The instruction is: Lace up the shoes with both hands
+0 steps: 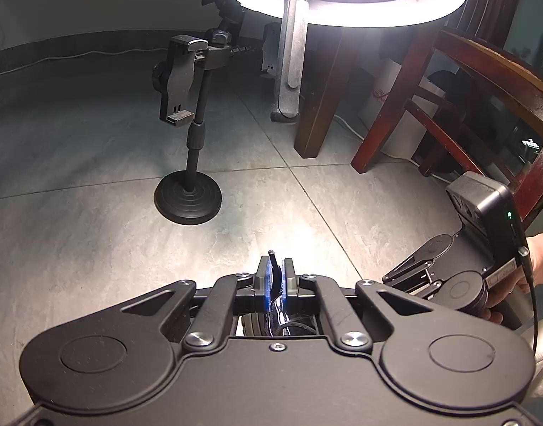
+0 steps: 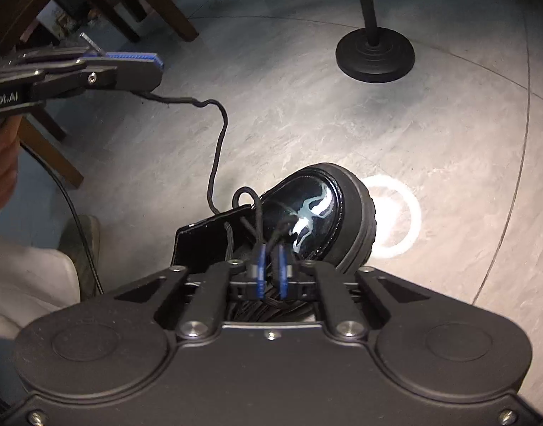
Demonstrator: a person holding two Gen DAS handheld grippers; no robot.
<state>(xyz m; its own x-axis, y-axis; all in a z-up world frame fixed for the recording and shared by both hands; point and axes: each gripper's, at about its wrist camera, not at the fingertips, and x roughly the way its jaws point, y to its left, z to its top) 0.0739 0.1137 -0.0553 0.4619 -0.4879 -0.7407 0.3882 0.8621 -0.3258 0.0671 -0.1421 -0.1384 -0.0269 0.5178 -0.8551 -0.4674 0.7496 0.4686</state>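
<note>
A glossy black shoe (image 2: 307, 198) with a thick sole lies on the grey floor, toe pointing up and to the right in the right wrist view. Its black lace (image 2: 218, 135) runs from the eyelets up to my left gripper (image 2: 157, 65), which is held level at the upper left. In the left wrist view the left gripper (image 1: 275, 273) is shut on the lace tip (image 1: 272, 258), which sticks out above the pads. My right gripper (image 2: 270, 266) sits right over the shoe's tongue. A lace strand (image 2: 280, 230) passes down between its blue pads, which are shut on it.
A black phone stand with a round base (image 1: 188, 198) (image 2: 374, 56) stands on the floor beyond the shoe. A lit ring lamp (image 1: 342, 0) hangs above it. Dark wooden chair legs (image 1: 317, 106) stand at the back right. A trouser leg and foot (image 2: 83, 245) are left of the shoe.
</note>
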